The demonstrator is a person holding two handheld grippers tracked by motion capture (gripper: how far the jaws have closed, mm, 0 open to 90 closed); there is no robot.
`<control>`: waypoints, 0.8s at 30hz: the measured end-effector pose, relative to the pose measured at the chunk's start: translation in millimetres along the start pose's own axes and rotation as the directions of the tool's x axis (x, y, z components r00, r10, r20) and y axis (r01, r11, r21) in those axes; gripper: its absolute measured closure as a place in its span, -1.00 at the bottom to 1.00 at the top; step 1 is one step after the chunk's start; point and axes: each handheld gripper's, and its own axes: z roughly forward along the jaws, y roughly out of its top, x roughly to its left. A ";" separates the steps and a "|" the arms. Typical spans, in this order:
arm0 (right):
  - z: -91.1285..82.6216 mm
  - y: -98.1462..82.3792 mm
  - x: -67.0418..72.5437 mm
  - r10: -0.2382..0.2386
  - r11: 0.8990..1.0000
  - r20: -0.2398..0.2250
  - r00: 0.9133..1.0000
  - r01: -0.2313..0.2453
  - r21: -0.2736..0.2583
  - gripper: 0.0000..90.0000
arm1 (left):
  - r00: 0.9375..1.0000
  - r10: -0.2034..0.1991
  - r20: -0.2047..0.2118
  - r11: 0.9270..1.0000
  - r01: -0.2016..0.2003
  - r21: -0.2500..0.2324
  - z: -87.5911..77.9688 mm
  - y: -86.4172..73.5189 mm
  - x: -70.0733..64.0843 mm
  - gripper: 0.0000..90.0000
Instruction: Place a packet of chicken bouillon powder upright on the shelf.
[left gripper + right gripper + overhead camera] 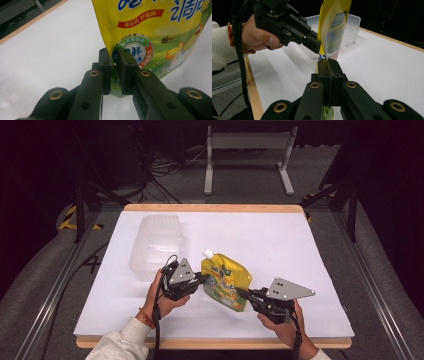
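Lighting in here is pretty uneven: the white bench (280, 245) is lit bright from overhead, nearly blown out, while the room behind it drops off to near black. Shadows are soft and short, just faint grey patches under the hands. The high view is a bit grainy and soft overall. In the left gripper view the yellow pouch (150, 30) print is fairly sharp, but the near black links blur, and the bench looks washed out. In the right gripper view the clear plastic tub (352, 27) in the back goes hazy.
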 end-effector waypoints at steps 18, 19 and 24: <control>70.4 66.0 -3.4 -0.117 0.992 -0.028 0.993 0.115 -0.060 1.00 | 0.976 -0.108 -0.188 0.988 0.084 -0.131 -58.1 -2.3 60.3 0.83; 75.4 68.9 -3.4 -0.118 0.991 -0.029 0.993 0.116 -0.064 1.00 | 0.973 -0.118 -0.198 0.986 0.091 -0.139 -60.2 -3.0 63.1 0.83; 95.6 80.8 -5.7 -0.122 0.990 -0.038 0.992 0.118 -0.080 1.00 | 0.958 -0.147 -0.246 0.980 0.108 -0.167 -71.3 -7.1 77.3 0.84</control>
